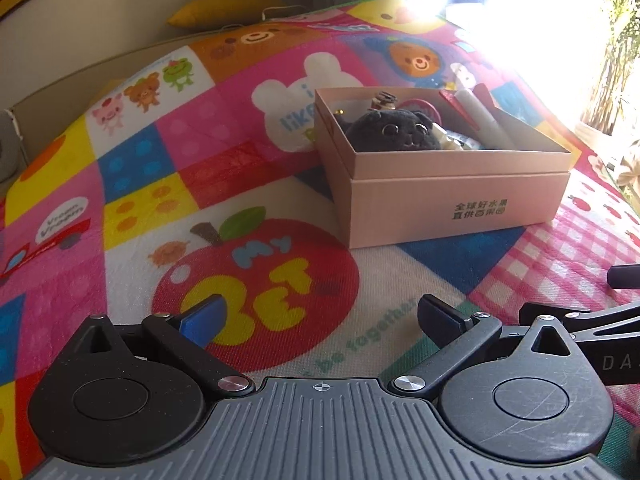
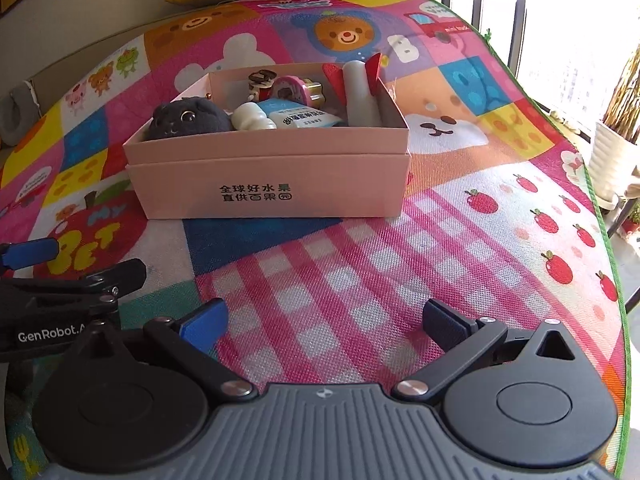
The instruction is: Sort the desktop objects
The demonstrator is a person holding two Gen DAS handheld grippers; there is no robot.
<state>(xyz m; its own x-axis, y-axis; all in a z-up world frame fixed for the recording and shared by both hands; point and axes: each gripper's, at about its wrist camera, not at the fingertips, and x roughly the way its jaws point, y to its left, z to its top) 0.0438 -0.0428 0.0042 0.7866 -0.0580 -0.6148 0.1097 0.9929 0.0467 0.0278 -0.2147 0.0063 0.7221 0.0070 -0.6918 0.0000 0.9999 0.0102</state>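
Right wrist view shows both grippers, right (image 2: pixel 324 322) and left (image 1: pixel 320 320), spread wide and empty above the mat (image 2: pixel 460 240), short of the full box (image 2: pixel 272 176), whose crowded toys could snag an approaching finger.

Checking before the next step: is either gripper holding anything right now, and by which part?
Nothing is held. The left gripper and right gripper are both open, with only the play mat between their fingers.

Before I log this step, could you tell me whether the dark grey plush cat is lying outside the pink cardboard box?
No, the dark grey plush cat sits inside the pink cardboard box, against its left wall.
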